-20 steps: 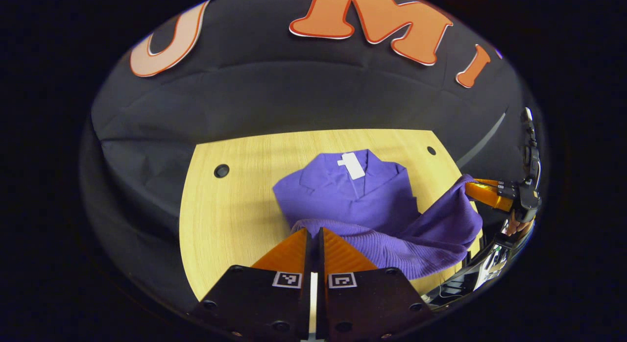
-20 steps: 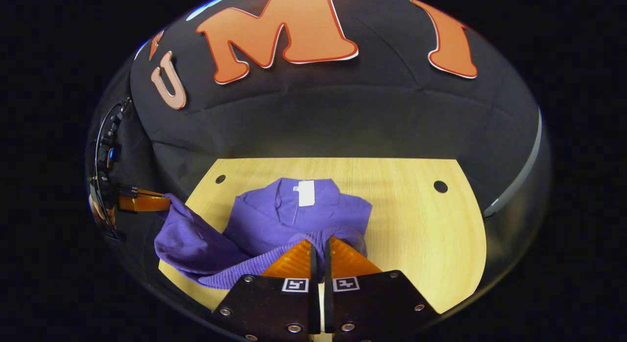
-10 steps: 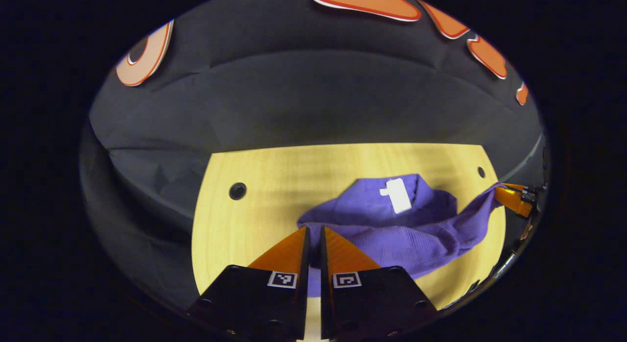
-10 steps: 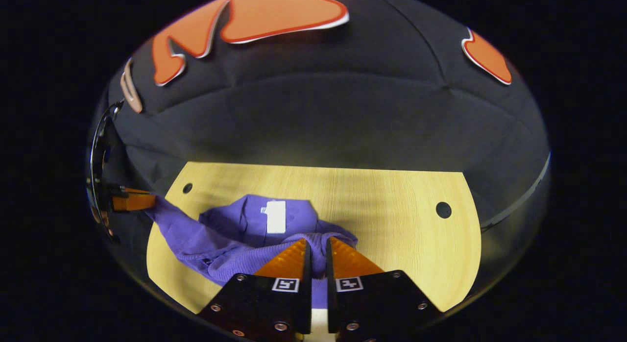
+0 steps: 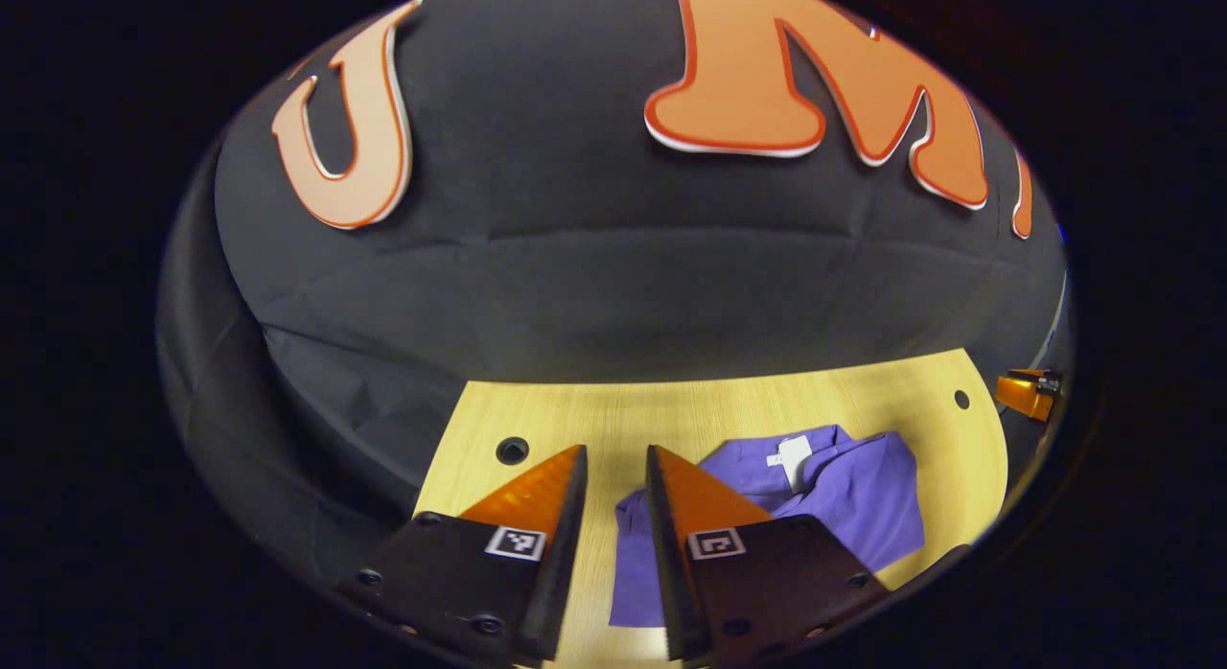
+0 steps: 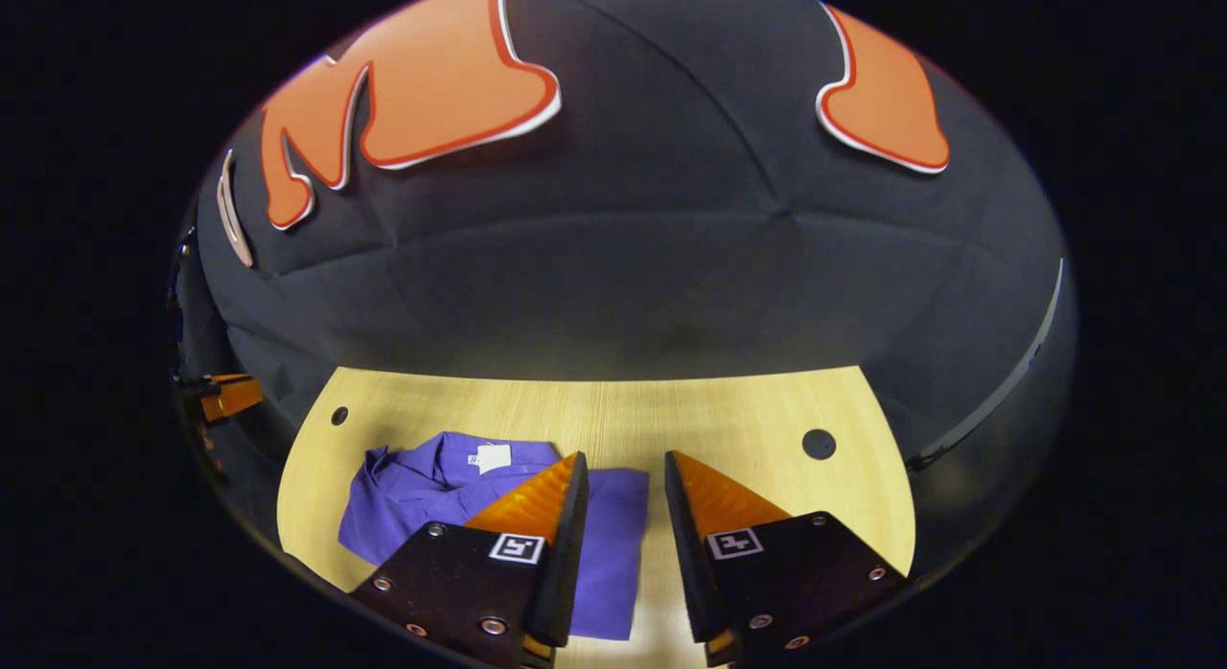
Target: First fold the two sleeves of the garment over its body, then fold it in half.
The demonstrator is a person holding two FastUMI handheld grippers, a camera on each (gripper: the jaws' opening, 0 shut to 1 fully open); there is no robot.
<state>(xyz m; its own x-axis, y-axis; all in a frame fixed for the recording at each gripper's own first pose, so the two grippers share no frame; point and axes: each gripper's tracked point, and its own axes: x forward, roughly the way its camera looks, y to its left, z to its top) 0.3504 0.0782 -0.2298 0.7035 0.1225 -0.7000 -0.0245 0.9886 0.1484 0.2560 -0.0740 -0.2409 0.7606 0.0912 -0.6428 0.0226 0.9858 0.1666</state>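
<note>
Folded purple garment (image 5: 815, 501) flat on the wooden counter (image 5: 671, 415), below and to the right of the left claw (image 5: 613, 482) in the left gripper view, and below and to the left of the right claw (image 6: 623, 487) in the right gripper view, so lying between the two claws and low under both. Left claw open, fingers spread with bare counter and a strip of purple cloth showing through the gap, nothing held. Right claw open likewise, gap over bare wood just beside the garment's near edge, nothing held. Neither claw touching the cloth, as far as can be told. Collar with its white tag (image 5: 792, 455) turned toward the booth's black wall, so the garment pointing away from the claws, neck end far and folded edge near. Long axis hard to call: the packet looking roughly square to slightly wide, running across the counter from one claw's side to the other. Sleeves not sticking out at either side, lower half apparently doubled up over the body, so by appearance both sleeve folds and the halving done. Each claw about equally near its own side of the packet; left claw over the packet's left edge, right claw over its right edge. Any coming move probably a withdrawal, or a light tidy of the near edge.
</note>
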